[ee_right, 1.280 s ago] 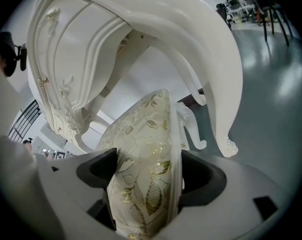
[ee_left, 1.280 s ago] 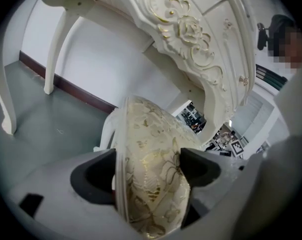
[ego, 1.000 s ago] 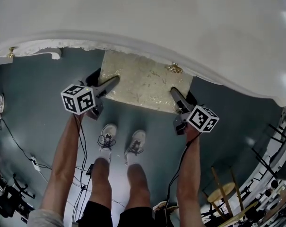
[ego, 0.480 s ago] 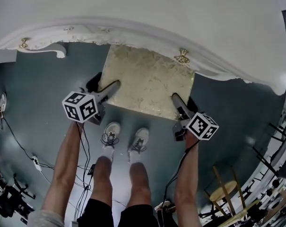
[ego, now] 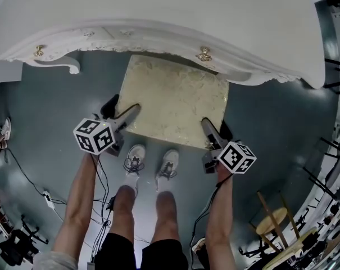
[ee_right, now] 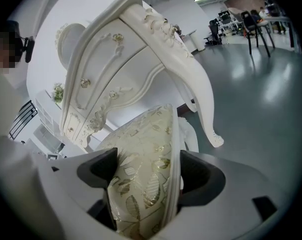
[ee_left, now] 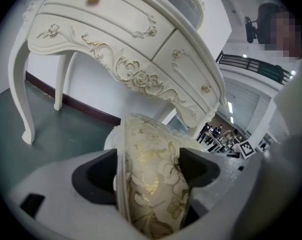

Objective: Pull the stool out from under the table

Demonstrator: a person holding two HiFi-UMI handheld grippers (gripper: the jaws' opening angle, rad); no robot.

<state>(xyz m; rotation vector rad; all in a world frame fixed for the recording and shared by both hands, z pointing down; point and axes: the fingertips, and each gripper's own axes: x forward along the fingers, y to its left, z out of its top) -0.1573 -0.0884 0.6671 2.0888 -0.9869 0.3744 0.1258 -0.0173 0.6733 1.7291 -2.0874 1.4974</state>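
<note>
both tongs clamp the stool's near corners

the square cream stool with a gold-leaf brocade cushion stands on the grey-green floor, its far edge just under the white carved counter. the left tongs and right tongs each pinch a near corner. the stool lies to the far side of both, equally close.

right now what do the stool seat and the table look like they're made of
Stool seat: padded woven fabric, cream with a gold leaf pattern and a slight sheen; a seamed edge shows in the gripper views. Table: probably painted wood, with a smooth white satin finish and carved scrolls touched with gold. Its knobs: they look like brass-coloured metal, but that can't be confirmed.
</note>
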